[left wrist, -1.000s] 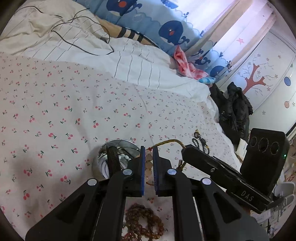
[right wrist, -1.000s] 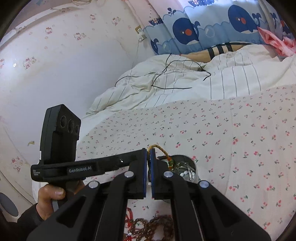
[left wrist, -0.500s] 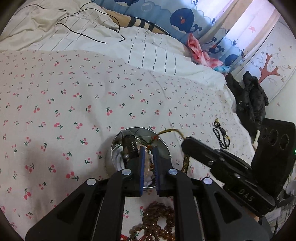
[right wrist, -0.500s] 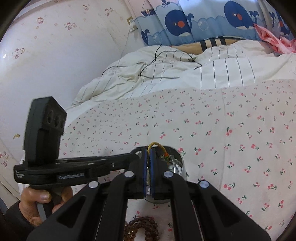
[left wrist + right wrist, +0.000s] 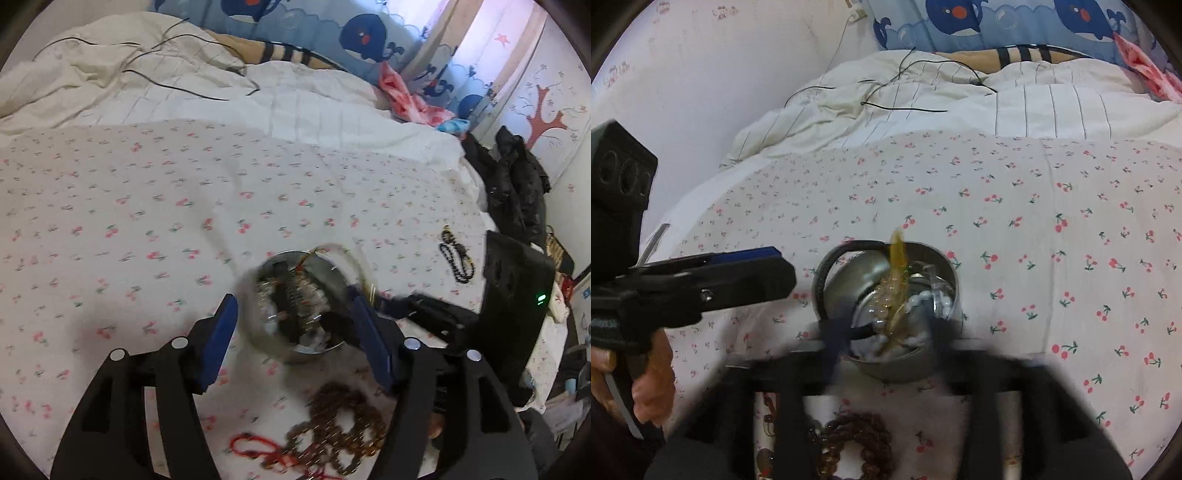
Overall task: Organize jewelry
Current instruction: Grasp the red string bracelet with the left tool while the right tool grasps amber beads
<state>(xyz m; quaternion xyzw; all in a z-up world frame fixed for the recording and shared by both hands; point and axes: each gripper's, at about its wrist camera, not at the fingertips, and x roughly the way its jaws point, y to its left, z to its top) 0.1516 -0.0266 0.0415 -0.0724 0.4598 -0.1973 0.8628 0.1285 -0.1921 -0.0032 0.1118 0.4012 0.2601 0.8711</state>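
Observation:
A small metal bowl (image 5: 258, 328) (image 5: 846, 280) sits on the cherry-print bedsheet and holds several bead strings and a black hair tie. A pale bead bracelet with a yellow cord (image 5: 895, 280) is dropping into it, blurred. My left gripper (image 5: 295, 339) is open, its blue pads either side of the bowl. My right gripper (image 5: 882, 343) is open and blurred just over the bowl's near rim. A brown bead bracelet (image 5: 343, 424) (image 5: 857, 443) and a red cord (image 5: 258, 450) lie in front of the bowl.
A black bead string (image 5: 456, 258) lies near the bed's right edge. A striped white duvet (image 5: 221, 85) with a black cable is bunched at the back. Dark clothes (image 5: 517, 192) hang beyond the right edge.
Both grippers have opened and let go of the pale bracelet, which falls into the bowl. Both views have moved closer over the bowl.

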